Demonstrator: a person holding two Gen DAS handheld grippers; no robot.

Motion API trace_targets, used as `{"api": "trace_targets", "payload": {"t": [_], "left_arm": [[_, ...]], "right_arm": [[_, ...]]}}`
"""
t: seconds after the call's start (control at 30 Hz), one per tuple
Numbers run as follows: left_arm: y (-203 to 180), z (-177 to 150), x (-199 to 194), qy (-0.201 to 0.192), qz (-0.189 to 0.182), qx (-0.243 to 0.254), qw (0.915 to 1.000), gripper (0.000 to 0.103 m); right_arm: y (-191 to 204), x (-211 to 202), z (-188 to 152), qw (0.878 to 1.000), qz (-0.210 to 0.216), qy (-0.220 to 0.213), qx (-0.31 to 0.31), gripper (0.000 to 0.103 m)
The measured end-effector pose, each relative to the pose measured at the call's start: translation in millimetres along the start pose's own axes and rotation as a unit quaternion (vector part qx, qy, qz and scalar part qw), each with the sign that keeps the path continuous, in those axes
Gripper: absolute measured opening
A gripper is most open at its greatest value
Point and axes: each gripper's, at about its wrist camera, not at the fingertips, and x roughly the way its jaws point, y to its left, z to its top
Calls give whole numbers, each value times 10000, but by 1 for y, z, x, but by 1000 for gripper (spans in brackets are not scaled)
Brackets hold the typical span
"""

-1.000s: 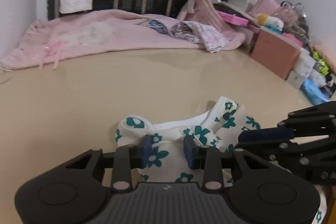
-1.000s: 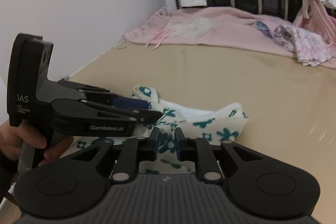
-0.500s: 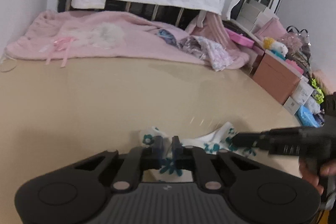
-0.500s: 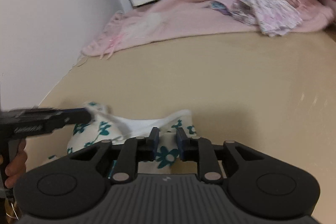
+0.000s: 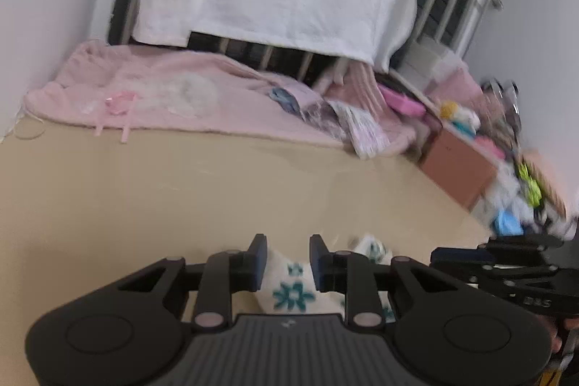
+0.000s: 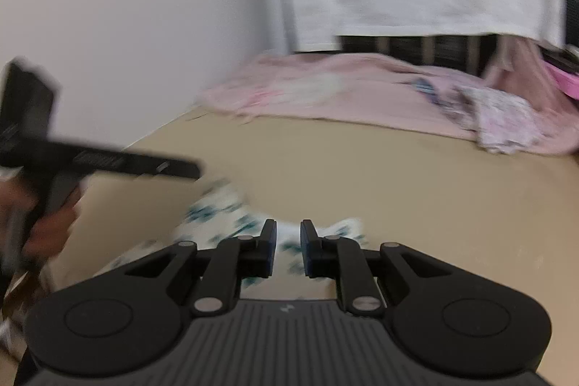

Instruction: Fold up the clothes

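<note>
— While both tools are hovering low, the white garment with teal flowers (image 5: 289, 288) is lying bunched on the tan surface (image 5: 144, 205) right under their tips.

— Is the left gripper (image 5: 287, 263) pinching it?

— Its jaws have just been opening; cloth is sitting between them, untouched by the pads.

— And the right gripper (image 6: 288, 250)?

— Jaws are standing narrowly apart over the fabric; too blurred, I can't tell whether it's gripping. Pink blanket (image 6: 362, 96) is lying far ahead.
</note>
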Motion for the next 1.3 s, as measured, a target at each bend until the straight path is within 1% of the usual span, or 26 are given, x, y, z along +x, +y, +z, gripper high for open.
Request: {"api": "trace_targets", "payload": {"t": [0.1, 0.13, 0.17, 0.2, 0.27, 0.3, 0.33, 0.37, 0.43, 0.47, 0.5, 0.53, 0.57, 0.6, 0.63, 0.7, 0.77, 0.8, 0.87, 0.9, 0.93, 0.97, 1.03, 1.1, 1.2, 1.3], "left_arm": [[-9, -12, 21, 448, -168, 282, 9985, 23], [-12, -17, 28, 558, -157, 381, 9976, 23], [-16, -22, 31, 538, -94, 552, 9970, 24], [-21, -26, 31, 459, -19, 755, 9961, 24], [-24, -26, 24, 387, -1, 882, 9954, 24], [-26, -25, 20, 359, -4, 919, 9951, 24], [-24, -23, 11, 241, -197, 851, 9959, 25], [-21, -21, 0, 81, -477, 734, 9961, 28], [-16, -18, -19, -140, -976, 605, 9933, 41], [-18, -19, -24, -131, -993, 708, 9925, 53], [-22, -21, -29, -109, -927, 841, 9921, 57], [-25, -24, -32, -46, -631, 876, 9941, 58], [-27, -28, -37, 60, -251, 792, 9965, 58], [-26, -34, -43, 124, -13, 548, 9984, 59], [-24, -41, -49, 147, 28, 181, 9997, 61], [-23, -56, -58, 100, -387, -475, 9981, 70], [-30, -67, -56, 59, -784, -832, 9934, 70], [-33, -71, -53, 67, -789, -934, 9925, 70], [-39, -77, -45, 118, -644, -1092, 9919, 67], [-39, -79, -40, 158, -585, -1170, 9913, 57], [-38, -83, -36, 197, -625, -1300, 9893, 52], [-35, -87, -33, 236, -711, -1452, 9866, 47], [-29, -91, -35, 154, -900, -1782, 9798, 26], [-24, -94, -38, 68, -1169, -2107, 9705, 16], [-15, -99, -35, 217, -1191, -2376, 9638, 16], [4, -105, -25, 405, -1489, -2950, 9430, 21]], "right_arm": [[14, -18, -19, 9955, 548, -348, -689, 38], [20, -26, -26, 9907, 781, -514, -990, 51], [24, -36, -34, 9856, 968, -595, -1249, 62], [30, -45, -40, 9798, 1124, -604, -1541, 67], [39, -57, -51, 9667, 1284, -455, -2167, 88], [44, -62, -56, 9589, 1354, -384, -2464, 91], [47, -64, -59, 9526, 1370, -331, -2696, 95], [51, -65, -62, 9459, 1388, -288, -2920, 97], [56, -61, -66, 9332, 1417, -270, -3291, 97], [58, -59, -68, 9294, 1392, -224, -3411, 97], [59, -53, -68, 9259, 1340, -151, -3528, 97], [60, -47, -68, 9228, 1289, -82, -3630, 96], [60, -45, -68, 9225, 1247, -41, -3653, 96], [60, -44, -69, 9225, 1212, -12, -3664, 96], [60, -47, -69, 9246, 1217, -53, -3611, 97], [60, -52, -71, 9277, 1169, -186, -3540, 97], [61, -55, -75, 9306, 1148, -246, -3466, 97], [62, -55, -77, 9319, 1143, -245, -3434, 97], [63, -53, -79, 9321, 1087, -200, -3448, 96], [63, -52, -80, 9320, 1060, -182, -3461, 96], [63, -51, -80, 9321, 1041, -170, -3465, 96], [63, -52, -80, 9332, 1074, -187, -3426, 96], [64, -51, -81, 9351, 1117, -194, -3357, 96], [64, -47, -81, 9365, 1142, -175, -3310, 94], [67, -43, -83, 9297, 1160, -155, -3493, 93], [64, -36, -79, 9248, 1179, -143, -3613, 94]]}}
